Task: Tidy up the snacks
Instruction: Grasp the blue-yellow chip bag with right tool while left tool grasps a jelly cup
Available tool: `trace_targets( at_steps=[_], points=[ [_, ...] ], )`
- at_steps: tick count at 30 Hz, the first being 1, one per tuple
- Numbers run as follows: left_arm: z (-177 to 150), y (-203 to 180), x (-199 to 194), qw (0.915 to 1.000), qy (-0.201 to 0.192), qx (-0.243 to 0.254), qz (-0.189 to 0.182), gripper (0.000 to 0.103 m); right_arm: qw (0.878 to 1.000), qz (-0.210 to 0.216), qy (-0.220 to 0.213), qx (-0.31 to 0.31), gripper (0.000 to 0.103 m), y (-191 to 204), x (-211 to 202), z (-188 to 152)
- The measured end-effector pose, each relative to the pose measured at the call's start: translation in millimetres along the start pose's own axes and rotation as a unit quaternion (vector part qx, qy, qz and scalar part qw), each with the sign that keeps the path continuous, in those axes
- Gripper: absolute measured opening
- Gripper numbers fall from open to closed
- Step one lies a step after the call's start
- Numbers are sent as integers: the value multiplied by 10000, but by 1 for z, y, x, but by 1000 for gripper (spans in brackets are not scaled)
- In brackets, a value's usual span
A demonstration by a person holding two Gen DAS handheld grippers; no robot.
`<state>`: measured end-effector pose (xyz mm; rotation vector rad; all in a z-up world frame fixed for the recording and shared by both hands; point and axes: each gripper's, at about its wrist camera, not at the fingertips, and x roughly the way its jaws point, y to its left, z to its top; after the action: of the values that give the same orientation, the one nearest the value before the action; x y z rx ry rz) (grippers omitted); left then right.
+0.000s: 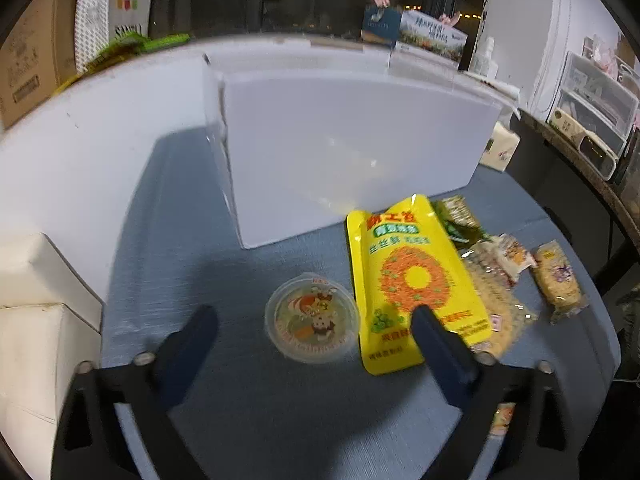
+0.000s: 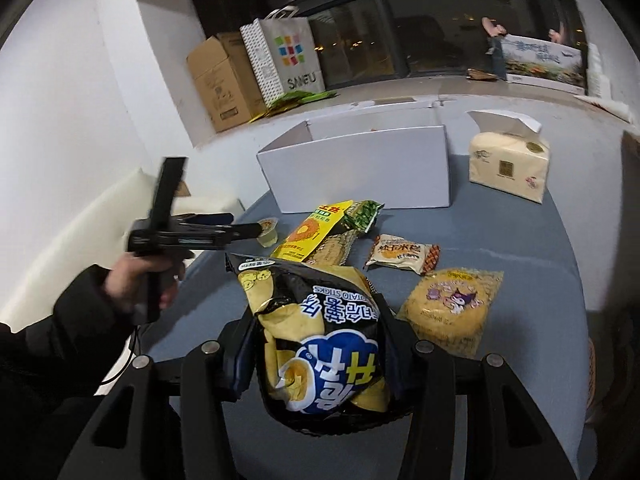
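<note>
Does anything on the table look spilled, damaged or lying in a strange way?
Nothing looks spilled or torn. The snacks lie loose and overlapping: the yellow packet rests partly on a green packet and a clear cracker pack. The chips bag in the right gripper is held upside down.

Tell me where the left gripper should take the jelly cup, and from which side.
Grip the jelly cup across its round wall, just under the lid rim, coming down from above. It stands upright with its flat lid up, and the left gripper is open astride it. Watch the yellow bag close beside it: one finger is over that bag.
</note>
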<state>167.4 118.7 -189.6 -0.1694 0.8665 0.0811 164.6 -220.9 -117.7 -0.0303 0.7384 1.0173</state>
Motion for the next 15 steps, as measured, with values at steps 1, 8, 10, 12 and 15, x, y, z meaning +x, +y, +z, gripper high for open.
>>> trace_targets(
  at_steps=[1,8,10,12,15],
  points=[
    [0,1,6,10000,77,-24,-6,53,10000,0,-26,34,55,-1,0,-1],
    [-6,3,-14,9995,-203,-160,-160,48,10000,-8,-18,57,55,0,1,-5],
    [-8,2,-32,9988,-396,-174,-246,48,10000,14,-5,59,55,0,3,-5],
    [-9,0,-51,9974,-610,-196,-326,48,9999,53,4,89,55,1,5,-5],
    [-7,-3,-81,9943,-964,-173,-414,48,9999,90,-2,129,55,2,9,-5]
  ],
)
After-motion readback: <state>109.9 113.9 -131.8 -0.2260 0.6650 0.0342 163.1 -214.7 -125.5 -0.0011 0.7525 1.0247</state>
